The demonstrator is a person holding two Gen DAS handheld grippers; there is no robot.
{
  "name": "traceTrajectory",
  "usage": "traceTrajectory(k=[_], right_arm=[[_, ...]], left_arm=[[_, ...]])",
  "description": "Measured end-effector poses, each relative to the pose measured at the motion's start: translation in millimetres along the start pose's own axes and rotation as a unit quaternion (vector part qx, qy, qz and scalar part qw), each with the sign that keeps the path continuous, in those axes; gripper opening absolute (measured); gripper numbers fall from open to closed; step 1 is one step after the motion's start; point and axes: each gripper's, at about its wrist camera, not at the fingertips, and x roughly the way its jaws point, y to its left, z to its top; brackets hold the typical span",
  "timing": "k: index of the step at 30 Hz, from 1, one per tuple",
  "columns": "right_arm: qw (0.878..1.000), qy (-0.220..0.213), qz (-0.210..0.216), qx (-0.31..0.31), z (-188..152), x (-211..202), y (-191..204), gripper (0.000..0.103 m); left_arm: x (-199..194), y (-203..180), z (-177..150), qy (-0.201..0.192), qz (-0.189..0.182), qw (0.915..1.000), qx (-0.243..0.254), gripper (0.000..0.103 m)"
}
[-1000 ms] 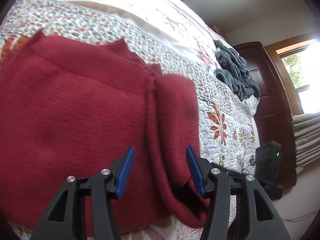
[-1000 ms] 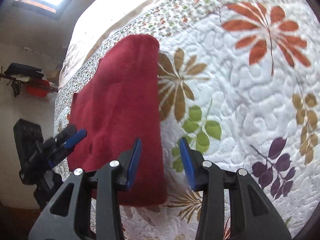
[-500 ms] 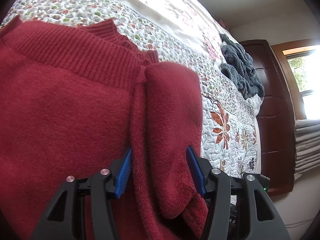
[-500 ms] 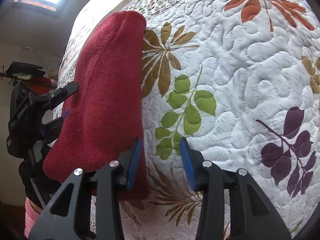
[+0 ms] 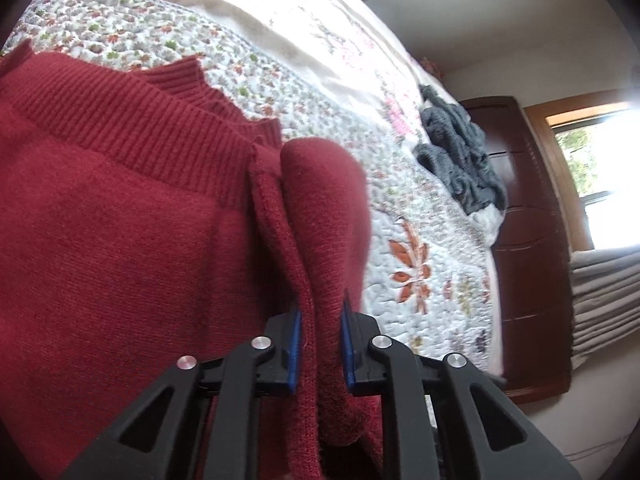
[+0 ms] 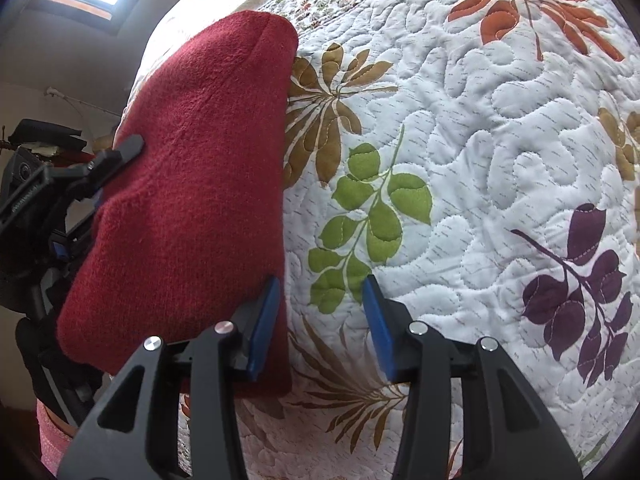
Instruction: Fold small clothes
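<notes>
A dark red knit sweater [image 5: 120,240] lies on the quilted bed, its ribbed hem toward the far side and one side folded over itself. My left gripper [image 5: 320,348] is shut on the folded edge of the red sweater, with knit bunched between its blue pads. In the right wrist view the same red sweater [image 6: 192,184] fills the left half. My right gripper [image 6: 320,320] stands open at its right edge, the left pad against the knit and the right pad over bare quilt. The left gripper [image 6: 72,184] shows at that view's far left.
The white floral quilt [image 6: 480,140] covers the bed to the right of the sweater. A grey knitted garment [image 5: 460,160] lies bunched at the far end, near a dark wooden headboard [image 5: 528,240] and a window.
My left gripper pushed forward along the folded edge and went from open to shut on the knit. My right gripper slid closer to the sweater's right edge and stayed open.
</notes>
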Motion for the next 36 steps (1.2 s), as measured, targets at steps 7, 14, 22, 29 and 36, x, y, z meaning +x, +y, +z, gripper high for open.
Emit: traceTrajectory(k=[7,14,22,29,36], right_arm=[[0.999,-0.025,0.025,-0.003,-12,-16,13,0.047],[0.999,-0.017,0.032,-0.021,-16,-8,34,0.047],[0.998,0.003,0.039,-0.049,-17,12,68,0.047],[0.995,0.023,0.041,-0.083,-25,31,106,0.048],[0.993,0.039,0.035,-0.107,-29,45,131,0.049]], left_arm=[[-45,-9,9,-0.041,-0.025,0.9988,0.011,0.015],[-109,19,23,-0.091,-0.024,0.9956,0.002,0.015],[-182,64,43,-0.144,0.002,0.9894,-0.013,0.014],[-214,124,47,-0.155,0.029,0.9865,-0.045,0.014],[-203,197,32,-0.141,0.058,0.9828,-0.104,0.015]])
